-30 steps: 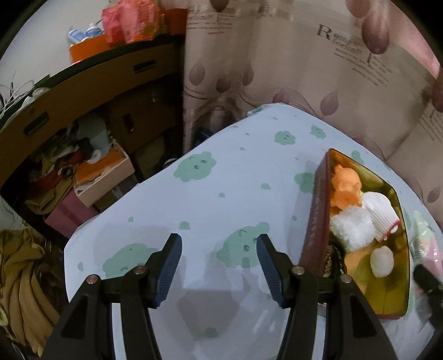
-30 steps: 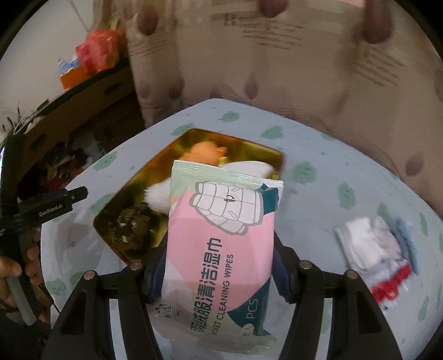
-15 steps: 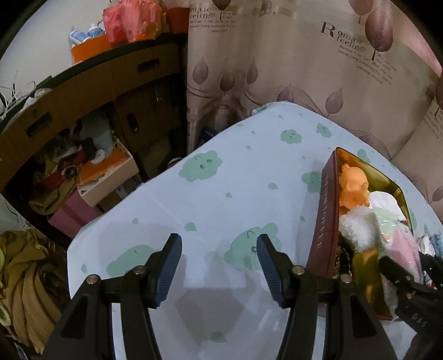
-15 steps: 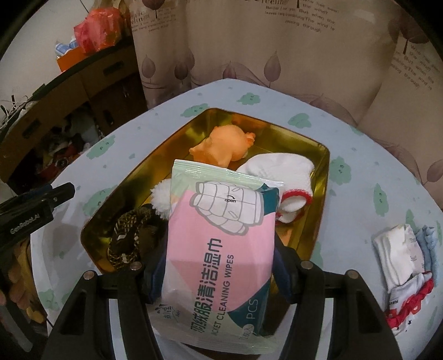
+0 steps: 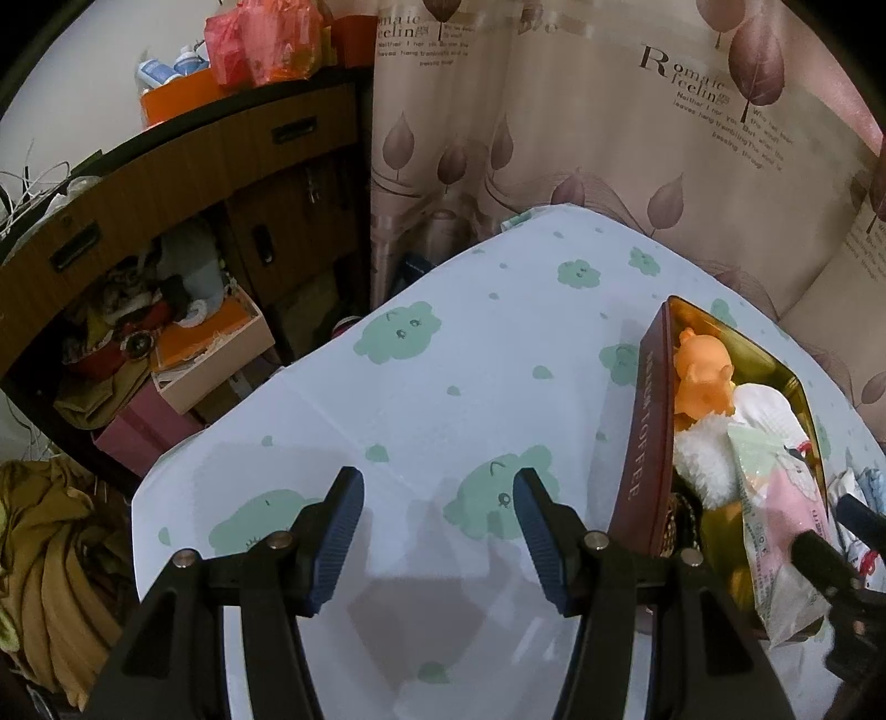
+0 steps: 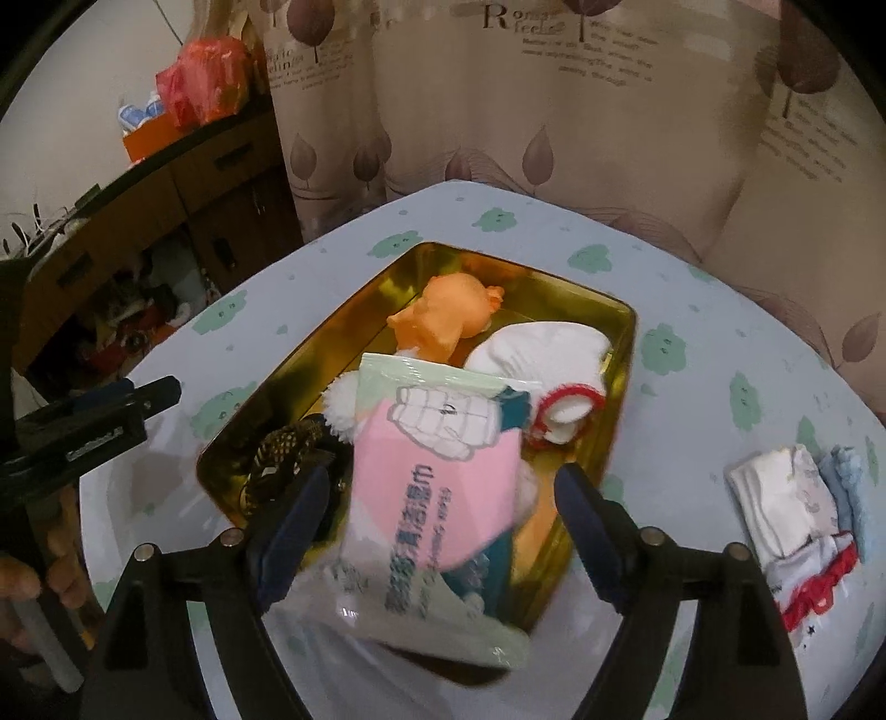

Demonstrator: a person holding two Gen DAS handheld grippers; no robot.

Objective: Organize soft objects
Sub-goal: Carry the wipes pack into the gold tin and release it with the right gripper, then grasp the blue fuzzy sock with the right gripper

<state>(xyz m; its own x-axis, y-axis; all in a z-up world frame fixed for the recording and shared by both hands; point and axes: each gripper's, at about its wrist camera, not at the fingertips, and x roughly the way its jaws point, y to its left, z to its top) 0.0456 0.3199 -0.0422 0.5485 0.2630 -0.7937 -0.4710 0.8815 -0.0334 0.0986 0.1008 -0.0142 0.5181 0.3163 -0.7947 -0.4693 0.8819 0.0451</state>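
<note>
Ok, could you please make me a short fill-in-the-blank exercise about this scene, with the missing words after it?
1. The orange toy lies inside the ___ tin.
2. The wipes pack lies between the right gripper's jaws, which have just been ___.
3. The left gripper's jaws hold ___.
4. The folded cloths lie ___ the tin.

Missing words: gold; opening; nothing; outside

Behind the bench we see a leaf-printed curtain. To its left stands a wooden cabinet, with a red plastic bag on top.
</note>
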